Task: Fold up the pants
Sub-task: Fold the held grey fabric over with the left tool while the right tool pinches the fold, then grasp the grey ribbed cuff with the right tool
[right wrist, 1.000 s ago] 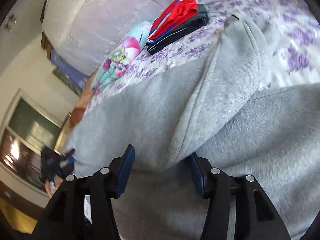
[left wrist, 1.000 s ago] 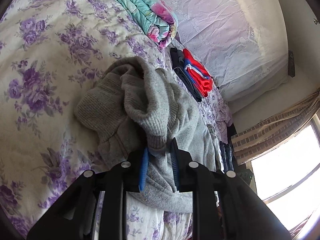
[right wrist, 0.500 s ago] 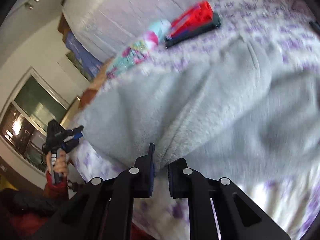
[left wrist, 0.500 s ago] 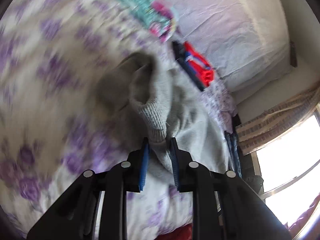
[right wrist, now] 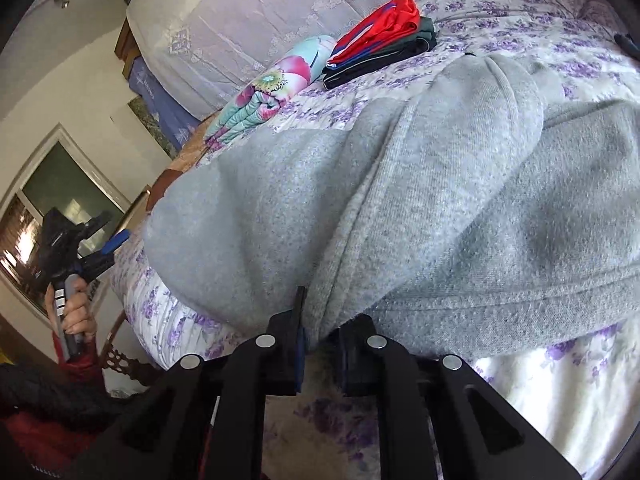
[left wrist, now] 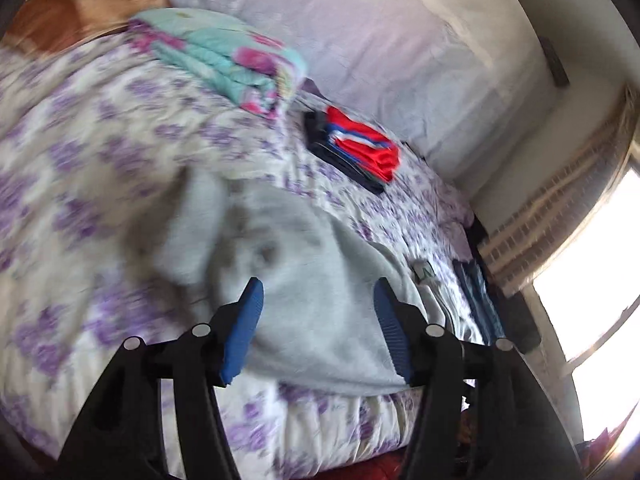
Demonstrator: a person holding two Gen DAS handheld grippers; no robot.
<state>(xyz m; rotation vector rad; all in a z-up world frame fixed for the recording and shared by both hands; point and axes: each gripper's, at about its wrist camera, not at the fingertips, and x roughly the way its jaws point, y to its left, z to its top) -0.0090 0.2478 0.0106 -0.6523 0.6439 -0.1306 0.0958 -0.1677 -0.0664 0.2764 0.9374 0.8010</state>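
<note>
Pinching a fold of the grey pants (right wrist: 420,200) at the bed's edge, the right gripper (right wrist: 320,344) is clamped narrow. Left gripper (left wrist: 316,320): jaws opening, nothing gripped. Only the right view shows the hand (right wrist: 76,312). Beyond: folded red clothes (left wrist: 360,148), floral quilt (left wrist: 224,64), bedsheet (left wrist: 100,128).

The right gripper (right wrist: 320,328) pinches a fold of the grey pants (right wrist: 420,200) between its nearly closed fingers, the garment heaped ahead on a floral bedspread (right wrist: 560,380). Beyond the fingertips lies a red-topped folded stack (right wrist: 380,40); far left, a hand (right wrist: 76,312) grips the left gripper (right wrist: 106,254).
</note>
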